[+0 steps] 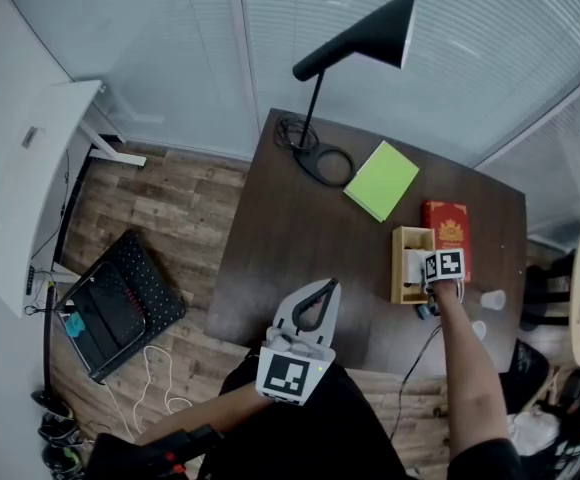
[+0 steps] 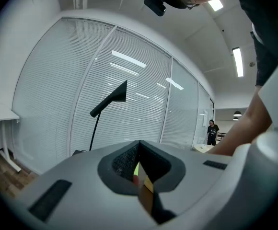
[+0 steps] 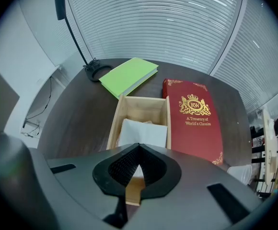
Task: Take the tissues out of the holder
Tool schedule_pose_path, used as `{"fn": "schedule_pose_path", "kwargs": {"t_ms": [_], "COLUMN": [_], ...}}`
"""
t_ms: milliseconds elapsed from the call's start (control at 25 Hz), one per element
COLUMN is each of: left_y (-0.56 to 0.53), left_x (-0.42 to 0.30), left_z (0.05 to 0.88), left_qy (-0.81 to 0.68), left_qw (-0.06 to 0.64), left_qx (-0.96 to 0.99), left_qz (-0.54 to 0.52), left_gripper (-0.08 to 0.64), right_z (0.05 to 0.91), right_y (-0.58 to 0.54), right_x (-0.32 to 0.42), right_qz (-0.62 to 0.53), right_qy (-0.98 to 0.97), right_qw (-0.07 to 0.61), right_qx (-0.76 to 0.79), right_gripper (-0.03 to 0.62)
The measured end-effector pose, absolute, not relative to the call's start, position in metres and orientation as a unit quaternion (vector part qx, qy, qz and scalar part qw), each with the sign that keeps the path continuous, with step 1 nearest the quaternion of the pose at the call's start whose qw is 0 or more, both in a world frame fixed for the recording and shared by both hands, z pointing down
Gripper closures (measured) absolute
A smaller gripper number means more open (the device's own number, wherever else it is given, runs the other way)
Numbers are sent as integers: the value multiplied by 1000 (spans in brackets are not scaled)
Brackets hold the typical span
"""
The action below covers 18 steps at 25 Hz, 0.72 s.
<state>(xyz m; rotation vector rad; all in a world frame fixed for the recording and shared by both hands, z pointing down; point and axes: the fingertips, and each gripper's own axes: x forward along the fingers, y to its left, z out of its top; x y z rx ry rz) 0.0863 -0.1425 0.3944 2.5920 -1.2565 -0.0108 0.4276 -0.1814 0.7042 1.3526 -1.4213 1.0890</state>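
Your right gripper (image 3: 139,146) was pinched shut on the tissues (image 3: 146,132), which sat in the wooden holder (image 3: 114,128) beside the red book (image 3: 196,121). Left gripper (image 1: 328,286) was closed, empty. You wanted a slow straight-up pull so the holder stayed put.

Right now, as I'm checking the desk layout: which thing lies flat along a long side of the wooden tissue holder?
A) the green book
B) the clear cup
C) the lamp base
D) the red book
D: the red book lies flat along the side of the wooden holder with the tissues; the green book lies beyond its far end, the lamp base farther off.
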Motion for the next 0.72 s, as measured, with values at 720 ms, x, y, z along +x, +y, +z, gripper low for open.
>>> {"fn": "schedule_pose_path", "kwargs": {"t_ms": [720], "left_y": [-123], "left_x": [75], "left_z": [385], "left_qy": [-435], "left_qw": [126], "left_qx": [891], "left_qz": [-20], "left_gripper": [560], "right_z": [661], "right_y": [-182], "right_x": [427], "right_qz": [424], "right_qy": [-578], "right_qw": [428], "right_qx": [550], "right_gripper": [581]}}
